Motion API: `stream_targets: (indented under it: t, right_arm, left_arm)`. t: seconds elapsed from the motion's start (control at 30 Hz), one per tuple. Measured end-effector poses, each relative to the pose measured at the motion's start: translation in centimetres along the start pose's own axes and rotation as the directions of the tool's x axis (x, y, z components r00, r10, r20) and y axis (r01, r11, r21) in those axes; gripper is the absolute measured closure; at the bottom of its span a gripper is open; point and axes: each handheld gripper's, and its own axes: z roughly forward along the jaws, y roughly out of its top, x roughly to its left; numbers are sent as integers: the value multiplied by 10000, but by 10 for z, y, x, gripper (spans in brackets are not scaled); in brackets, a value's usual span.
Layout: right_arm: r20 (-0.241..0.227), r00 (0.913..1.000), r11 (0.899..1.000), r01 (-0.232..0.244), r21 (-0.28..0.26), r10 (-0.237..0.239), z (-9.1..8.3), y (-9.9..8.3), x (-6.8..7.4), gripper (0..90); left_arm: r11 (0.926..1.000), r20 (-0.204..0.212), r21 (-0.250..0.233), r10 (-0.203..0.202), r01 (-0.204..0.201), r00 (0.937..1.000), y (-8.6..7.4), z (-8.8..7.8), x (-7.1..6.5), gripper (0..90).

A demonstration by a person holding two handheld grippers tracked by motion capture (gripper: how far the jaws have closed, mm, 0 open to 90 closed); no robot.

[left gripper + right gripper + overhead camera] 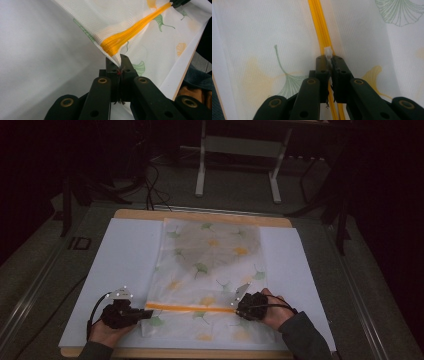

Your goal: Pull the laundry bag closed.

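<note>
Left gripper (119, 65) clamped tight on the mesh bag's (210, 270) corner by the orange zipper (190, 308); right gripper (329, 62) pinches the white zipper pull (328, 52). The bag, ginkgo-printed, lies flat between them.

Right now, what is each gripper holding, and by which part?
The left gripper pinches the mesh bag at its edge, by the zipper's end. The right gripper clamps the white zipper pull.
</note>
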Motion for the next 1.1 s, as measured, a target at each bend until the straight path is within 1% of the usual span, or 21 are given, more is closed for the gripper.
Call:
stream_targets:
  t: [0.1,0.4,0.43,0.73,0.77,1.1]
  right_arm:
    - [18,10000,10000,-46,83,45,-1,-1,0,848]
    - [-46,9999,9999,-136,73,137,-3,-8,-3,848]
    - [20,9999,9998,-156,142,156,-3,-8,-2,848]
    - [23,9997,9996,-230,160,230,-5,-13,-3,848]
    - [23,9997,9997,-230,105,230,-5,-14,-4,848]
    - [155,9990,9987,-434,250,430,-9,-26,-6,848]
  left_arm:
    - [10000,-5,-2,3,-3,10000,0,0,0,887]
    - [10000,-18,4,6,-6,10000,0,0,1,887]
    - [10000,-2,-9,-9,9,10000,0,0,1,887]
    - [10000,-8,-9,-7,7,10000,0,0,1,887]
    - [10000,-30,-1,0,0,10000,0,0,1,887]
    - [10000,-57,5,-8,8,10000,0,-1,1,887]
